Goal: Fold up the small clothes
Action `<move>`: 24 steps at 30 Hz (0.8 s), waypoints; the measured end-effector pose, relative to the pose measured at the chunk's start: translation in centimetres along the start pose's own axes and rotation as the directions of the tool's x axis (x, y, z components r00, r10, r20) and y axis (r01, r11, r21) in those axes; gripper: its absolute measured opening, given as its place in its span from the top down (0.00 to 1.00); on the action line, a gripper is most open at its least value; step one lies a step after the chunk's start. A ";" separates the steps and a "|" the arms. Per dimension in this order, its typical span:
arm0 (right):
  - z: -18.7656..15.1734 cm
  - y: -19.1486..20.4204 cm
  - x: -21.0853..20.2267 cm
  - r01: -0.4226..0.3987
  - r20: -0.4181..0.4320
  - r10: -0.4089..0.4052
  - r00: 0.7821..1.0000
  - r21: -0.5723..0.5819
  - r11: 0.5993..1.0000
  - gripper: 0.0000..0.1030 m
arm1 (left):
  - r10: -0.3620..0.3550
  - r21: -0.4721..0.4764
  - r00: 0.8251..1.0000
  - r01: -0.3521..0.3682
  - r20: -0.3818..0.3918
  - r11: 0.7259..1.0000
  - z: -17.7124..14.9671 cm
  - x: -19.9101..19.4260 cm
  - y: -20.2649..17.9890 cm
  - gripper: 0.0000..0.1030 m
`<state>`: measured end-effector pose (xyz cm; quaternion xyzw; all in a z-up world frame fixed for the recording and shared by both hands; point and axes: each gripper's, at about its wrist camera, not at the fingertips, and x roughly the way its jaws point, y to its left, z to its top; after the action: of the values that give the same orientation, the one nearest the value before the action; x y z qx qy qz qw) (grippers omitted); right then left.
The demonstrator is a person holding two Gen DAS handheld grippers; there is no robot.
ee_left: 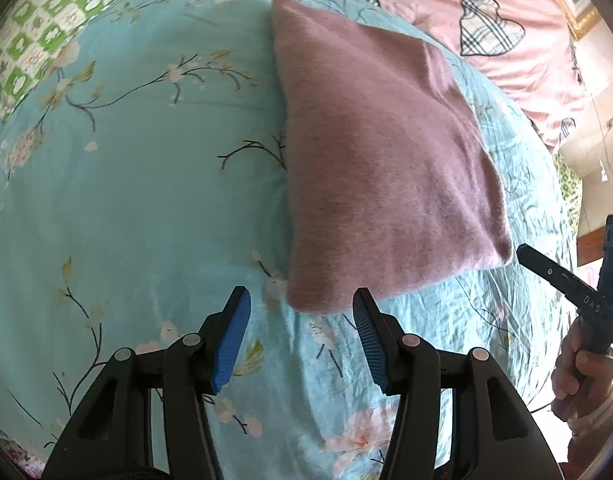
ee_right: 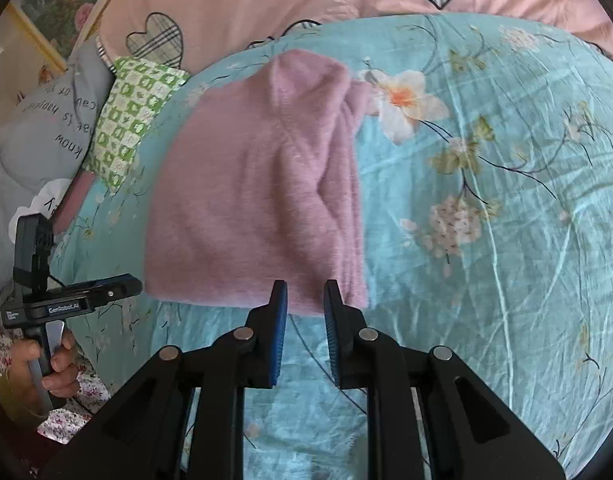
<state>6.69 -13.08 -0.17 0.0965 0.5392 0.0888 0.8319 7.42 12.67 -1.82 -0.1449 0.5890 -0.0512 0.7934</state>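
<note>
A pink fleecy garment (ee_left: pixel 378 152) (ee_right: pixel 258 192) lies folded into a thick rectangle on the teal floral bedsheet (ee_left: pixel 126 200) (ee_right: pixel 486 240). My left gripper (ee_left: pixel 301 300) hovers open over its near left corner, jaws wide apart and holding nothing. My right gripper (ee_right: pixel 305 292) is just in front of the garment's near edge towards its right corner. Its jaws stand a narrow gap apart with only sheet showing between the blue pads (ee_right: pixel 280 320). Each gripper also shows from the side in the other's view: the right gripper (ee_left: pixel 524 254) and the left gripper (ee_right: pixel 134 284).
A pink quilt with plaid hearts (ee_left: pixel 466 0) (ee_right: pixel 266 0) lies behind the garment. A green checked pillow (ee_left: pixel 34 40) (ee_right: pixel 134 116) and a grey lettered pillow (ee_right: pixel 46 132) sit at the left. A person's hands (ee_left: pixel 578 376) (ee_right: pixel 54 368) grip the handles.
</note>
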 end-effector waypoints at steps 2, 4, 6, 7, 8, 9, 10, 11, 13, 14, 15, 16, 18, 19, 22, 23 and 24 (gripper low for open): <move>-0.2 0.4 0.0 -0.013 -0.001 0.013 1.000 -0.010 1.000 0.72 | -0.005 0.024 1.000 0.005 0.005 1.000 -0.1 0.0 -0.7 0.47; -0.4 0.7 -0.2 -0.015 0.008 0.016 1.000 -0.026 1.000 0.58 | -0.009 0.042 1.000 0.008 0.017 0.999 -0.3 -0.2 -1.2 0.46; -0.7 1.1 -0.5 -0.015 0.023 0.016 1.000 -0.041 0.999 0.53 | -0.011 0.056 0.999 0.010 0.034 0.998 -0.6 -0.6 -1.5 0.43; -0.8 1.2 -0.5 -0.014 0.024 0.016 1.000 -0.047 0.999 0.53 | -0.011 0.064 0.999 0.008 0.049 0.998 -0.7 -0.8 -1.7 0.42; -1.0 1.4 -0.5 -0.017 0.025 0.018 1.000 -0.052 0.999 0.52 | -0.007 0.073 0.998 0.003 0.061 0.997 -0.9 -1.0 -1.8 0.40; -1.1 1.5 -0.5 -0.019 0.025 0.021 0.999 -0.058 0.998 0.51 | 0.003 0.086 0.997 -0.010 0.077 0.996 -1.1 -1.3 -1.9 0.37; -1.2 1.7 -0.5 -0.018 0.028 0.019 0.999 -0.066 0.998 0.49 | 0.014 0.097 0.996 -0.022 0.088 0.995 -1.3 -1.5 -2.0 0.36; -1.4 1.8 -0.5 -0.015 0.029 0.017 0.999 -0.071 0.997 0.44 | 0.033 0.107 0.994 -0.044 0.105 0.993 -1.6 -1.8 -2.2 0.33; -1.7 2.0 -0.6 -0.008 0.036 0.011 0.999 -0.084 0.996 0.39 | 0.055 0.112 0.990 -0.070 0.131 0.991 -1.8 -2.1 -2.1 0.29; -2.0 2.1 -0.6 -0.003 0.036 0.007 0.999 -0.090 0.996 0.37 | 0.065 0.110 0.987 -0.082 0.150 0.990 -2.1 -2.4 -2.1 0.28; -2.1 2.1 -0.5 0.002 0.033 0.001 0.999 -0.096 0.995 0.36 | 0.076 0.108 0.984 -0.095 0.161 0.990 -2.3 -2.5 -2.0 0.26; -2.3 2.2 -0.5 0.009 0.030 -0.006 1.000 -0.103 0.995 0.34 | 0.091 0.105 0.981 -0.110 0.171 0.988 -2.6 -2.7 -1.9 0.24; -2.8 2.4 -0.5 0.021 0.027 -0.018 0.999 -0.122 0.992 0.32 | 0.118 0.111 0.977 -0.139 0.177 0.984 -3.1 -2.9 -1.8 0.24; -3.0 2.4 -0.5 0.026 0.026 -0.023 0.999 -0.133 0.991 0.30 | 0.130 0.117 0.975 -0.152 0.179 0.981 -3.4 -2.9 -1.7 0.24; -3.5 2.7 -0.8 0.028 0.031 -0.023 0.999 -0.156 0.987 0.27 | 0.156 0.131 0.970 -0.182 0.185 0.975 -4.1 -2.9 -1.7 0.24; -3.7 2.7 -0.9 0.025 0.034 -0.020 0.999 -0.163 0.986 0.26 | 0.159 0.136 0.970 -0.185 0.185 0.973 -4.3 -2.9 -1.7 0.24; -3.8 2.8 -0.9 0.025 0.035 -0.020 0.999 -0.167 0.986 0.25 | 0.165 0.139 0.969 -0.192 0.181 0.972 -4.6 -2.9 -1.8 0.23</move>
<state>2.74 -10.40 -0.16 0.0216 0.5171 0.1228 0.8468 2.36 10.90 0.17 -0.0326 0.5247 -0.0128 0.8506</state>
